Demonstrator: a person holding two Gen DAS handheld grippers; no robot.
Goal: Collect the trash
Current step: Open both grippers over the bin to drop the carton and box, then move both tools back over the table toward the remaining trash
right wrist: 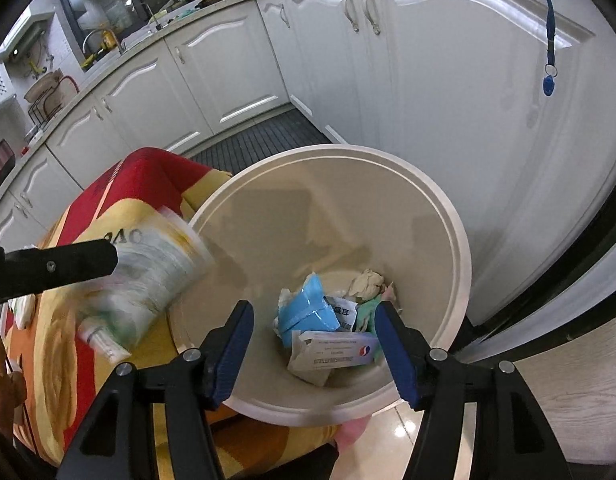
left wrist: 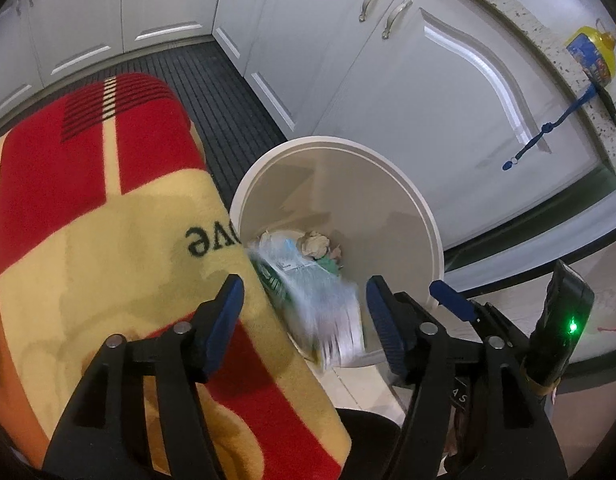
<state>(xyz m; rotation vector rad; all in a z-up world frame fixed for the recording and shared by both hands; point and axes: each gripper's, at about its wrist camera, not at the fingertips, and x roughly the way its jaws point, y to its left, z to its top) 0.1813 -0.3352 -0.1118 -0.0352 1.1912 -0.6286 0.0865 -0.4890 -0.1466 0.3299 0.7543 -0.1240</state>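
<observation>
Blue-padded, spread wide, gripping nothing: so for the left claw (left wrist: 304,300), likewise the right claw (right wrist: 314,320). Between the left pads, loose and motion-blurred over the bin's near rim, a white-and-green crinkly plastic packet (left wrist: 320,312). Probably light, limp, slippery; best pinched across a flat edge, not the middle. Alongside, a red-and-yellow fleece cloth (left wrist: 88,220). Farther down, inside the round white plastic bin (left wrist: 408,200): blue pouch (right wrist: 304,308), printed white sachet (right wrist: 336,352), crumpled beige paper (right wrist: 368,282), green scrap (right wrist: 366,312).

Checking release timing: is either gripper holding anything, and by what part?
Nothing. Left gripper and right gripper are open; blurred packet sits loose between the left jaws, over the bin.
</observation>
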